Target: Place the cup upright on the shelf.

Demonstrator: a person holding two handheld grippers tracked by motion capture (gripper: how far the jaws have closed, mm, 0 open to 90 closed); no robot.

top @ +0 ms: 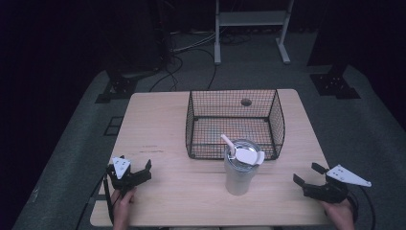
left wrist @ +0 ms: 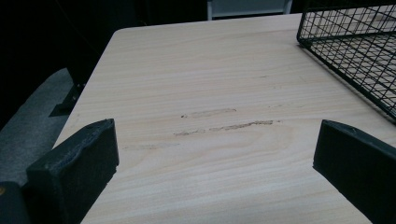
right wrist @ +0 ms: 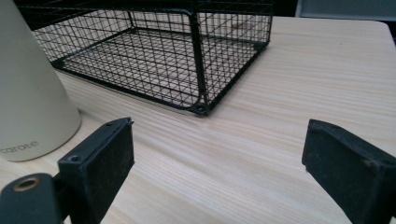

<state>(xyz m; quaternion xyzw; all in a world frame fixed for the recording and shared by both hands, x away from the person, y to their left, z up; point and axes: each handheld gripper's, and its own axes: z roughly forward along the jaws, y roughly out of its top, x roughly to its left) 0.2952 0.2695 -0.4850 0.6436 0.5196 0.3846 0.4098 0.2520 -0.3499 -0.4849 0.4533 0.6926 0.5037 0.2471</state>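
Both grippers rest low at the near edge of the table point(top: 158, 115), each in a hand, jaws spread wide and holding nothing: the left gripper point(top: 135, 171) sits at the near left corner, the right gripper point(top: 310, 178) at the near right, well apart from one another. In the left gripper view the jaws frame bare wood with a few scuff marks; in the right gripper view they frame wood with the base of the tumbler point(right wrist: 28, 93) just off to one side. Judged from this, neither tool has committed to a grasp; the wide opening suits a body as broad as the cup. That tumbler point(top: 241, 170) stands upright between the two tools, nearer the right one, untouched, lid and straw on top, its far side close against the front wall of the wire basket point(top: 191, 124). Standing just outside the front wall, it appears staged for a short lift over the rim. Beyond, the basket sits open-topped and empty at mid-table, its long side facing the person, leaving clear approach from either hand
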